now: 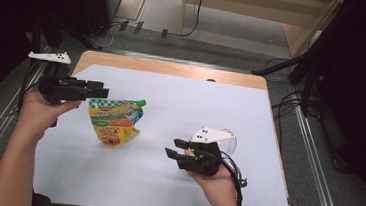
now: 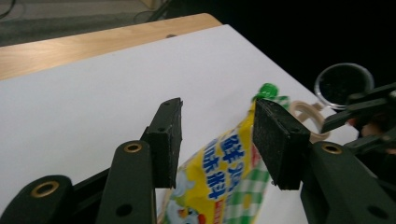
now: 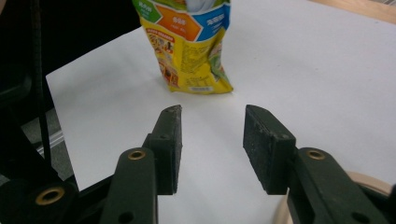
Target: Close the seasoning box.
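The spouted pouch (image 1: pixel 115 121) lies flat on the white table (image 1: pixel 173 192), left of centre in the high view, its green cap (image 1: pixel 142 101) pointing to the upper right. Neither claw touches it.

The left claw (image 1: pixel 100 91), at the frame's left just above the pouch, has its jaws partly open and nothing between the pads. The right claw (image 1: pixel 174 148), right of centre and well apart from the pouch, is likewise partly open and empty.

To grip well, approach the pouch from its long edges. Pinch the flat seam, not the filled belly. Steady the bottom end with the right claw if you work the cap.

Behind the right claw stand a clear glass (image 1: pixel 229 139) and a tan ring (image 2: pixel 306 112).

The pouch carries blue Chinese characters on yellow; the brand is too small to read.
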Action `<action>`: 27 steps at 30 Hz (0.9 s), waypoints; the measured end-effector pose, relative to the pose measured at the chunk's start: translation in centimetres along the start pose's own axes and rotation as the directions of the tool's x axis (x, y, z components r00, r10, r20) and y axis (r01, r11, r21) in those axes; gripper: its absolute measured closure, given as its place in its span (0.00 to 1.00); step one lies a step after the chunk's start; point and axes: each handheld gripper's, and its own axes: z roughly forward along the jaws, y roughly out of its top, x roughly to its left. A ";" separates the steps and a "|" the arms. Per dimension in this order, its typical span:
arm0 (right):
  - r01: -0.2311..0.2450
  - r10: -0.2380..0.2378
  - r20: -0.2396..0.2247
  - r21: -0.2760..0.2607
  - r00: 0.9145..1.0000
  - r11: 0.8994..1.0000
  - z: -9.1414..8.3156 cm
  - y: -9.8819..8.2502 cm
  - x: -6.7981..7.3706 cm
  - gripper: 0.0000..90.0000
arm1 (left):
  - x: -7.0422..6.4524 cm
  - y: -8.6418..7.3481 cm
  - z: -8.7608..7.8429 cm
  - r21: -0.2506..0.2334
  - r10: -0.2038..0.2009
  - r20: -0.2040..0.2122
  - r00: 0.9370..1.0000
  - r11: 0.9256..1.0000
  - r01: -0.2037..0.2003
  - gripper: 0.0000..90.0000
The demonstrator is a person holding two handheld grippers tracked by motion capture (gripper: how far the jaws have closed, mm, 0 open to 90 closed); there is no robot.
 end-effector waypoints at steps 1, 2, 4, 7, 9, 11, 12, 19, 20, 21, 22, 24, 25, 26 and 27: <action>-0.006 0.006 0.006 -0.004 1.000 1.000 -0.4 0.2 -0.2 0.66 | 0.2 -0.1 0.0 0.006 0.000 -0.009 1.000 1.000 0.000 0.59; -0.004 0.004 0.008 -0.004 1.000 1.000 -0.7 0.3 -0.4 0.67 | 0.4 -0.2 0.1 0.012 -0.002 -0.020 1.000 1.000 0.002 0.58; -0.011 0.011 0.014 -0.009 1.000 1.000 -1.4 0.5 -0.7 0.69 | 0.9 -0.5 0.3 0.009 -0.010 -0.026 1.000 1.000 0.010 0.57; -0.004 0.005 0.032 -0.017 0.999 1.000 -2.6 0.9 -1.1 0.73 | 1.2 -0.8 0.7 0.016 -0.007 -0.038 0.999 1.000 0.008 0.55; -0.011 0.012 0.037 -0.029 0.999 1.000 -3.3 1.1 -1.4 0.75 | 1.4 -1.0 0.8 0.010 -0.015 -0.034 0.999 1.000 0.015 0.54; -0.020 0.022 0.046 -0.042 0.999 0.999 -4.2 1.3 -1.8 0.79 | 1.6 -1.1 0.9 0.011 -0.013 -0.037 0.999 1.000 0.013 0.53; -0.022 0.024 0.051 -0.046 0.998 0.999 -4.5 1.4 -1.9 0.81 | 1.6 -1.2 1.0 0.012 -0.015 -0.043 0.999 1.000 0.015 0.53; -0.026 0.032 0.094 -0.063 0.995 0.998 -7.1 1.8 -2.9 0.94 | 2.1 -1.6 1.4 0.026 -0.019 -0.057 0.998 0.999 0.020 0.52; -0.030 0.037 0.095 -0.067 0.995 0.997 -7.5 1.8 -3.1 0.95 | 2.2 -1.7 1.4 0.021 -0.020 -0.057 0.998 1.000 0.021 0.52; -0.030 0.038 0.102 -0.072 0.994 0.997 -7.8 1.8 -3.3 0.96 | 2.2 -1.7 1.5 0.018 -0.021 -0.057 0.998 1.000 0.022 0.52; -0.036 0.044 0.105 -0.076 0.993 0.996 -8.1 1.9 -3.4 0.97 | 2.3 -1.7 1.5 0.017 -0.021 -0.056 0.998 1.000 0.022 0.52; -0.039 0.049 0.116 -0.083 0.992 0.996 -8.9 1.9 -3.7 1.00 | 2.4 -1.8 1.5 0.014 -0.021 -0.055 0.998 1.000 0.022 0.51; -0.039 0.049 0.124 -0.088 0.991 0.995 -9.3 1.9 -3.9 1.00 | 2.4 -1.9 1.6 0.014 -0.022 -0.054 0.998 1.000 0.022 0.51; -0.041 0.053 0.129 -0.092 0.990 0.995 -9.6 1.9 -4.1 1.00 | 2.4 -1.9 1.6 0.015 -0.021 -0.055 0.998 1.000 0.022 0.51; -0.042 0.054 0.131 -0.095 0.990 0.995 -9.8 1.9 -4.2 1.00 | 2.5 -1.9 1.6 0.015 -0.022 -0.057 0.998 1.000 0.023 0.51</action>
